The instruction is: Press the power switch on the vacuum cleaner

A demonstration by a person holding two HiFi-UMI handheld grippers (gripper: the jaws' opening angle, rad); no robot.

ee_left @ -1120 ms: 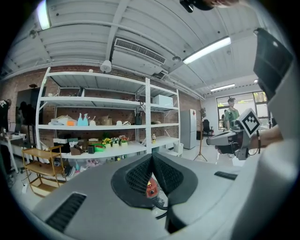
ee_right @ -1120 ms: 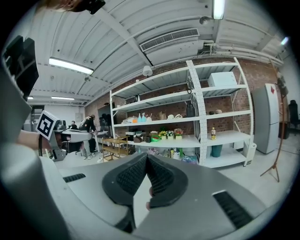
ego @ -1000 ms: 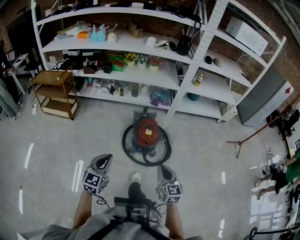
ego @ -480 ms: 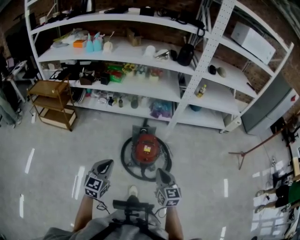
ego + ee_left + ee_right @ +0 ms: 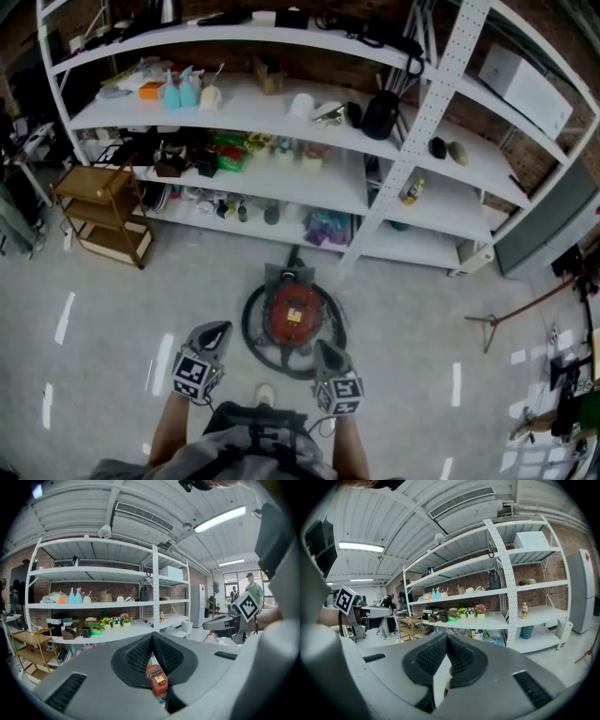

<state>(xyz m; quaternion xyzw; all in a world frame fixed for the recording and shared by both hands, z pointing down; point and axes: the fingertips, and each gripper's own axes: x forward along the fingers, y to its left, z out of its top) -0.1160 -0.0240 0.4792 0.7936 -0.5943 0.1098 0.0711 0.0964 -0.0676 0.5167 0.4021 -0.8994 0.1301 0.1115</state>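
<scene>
Red vacuum cleaner [image 5: 292, 317] at 12 o'clock, left gripper [image 5: 215, 329] and right gripper [image 5: 322, 346] jaws pressed together, empty: step closer, prod power switch with closed tips.

Grey floor [image 5: 112, 300]: red vacuum cleaner [image 5: 294, 314] inside black hose coil [image 5: 251, 325]; wooden cart [image 5: 101, 214] left; white shelving [image 5: 309, 183] behind.

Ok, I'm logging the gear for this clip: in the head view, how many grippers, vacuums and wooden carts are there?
Grippers: 2, the left gripper and the right gripper
Vacuum: 1
Wooden cart: 1
Total: 4
</scene>
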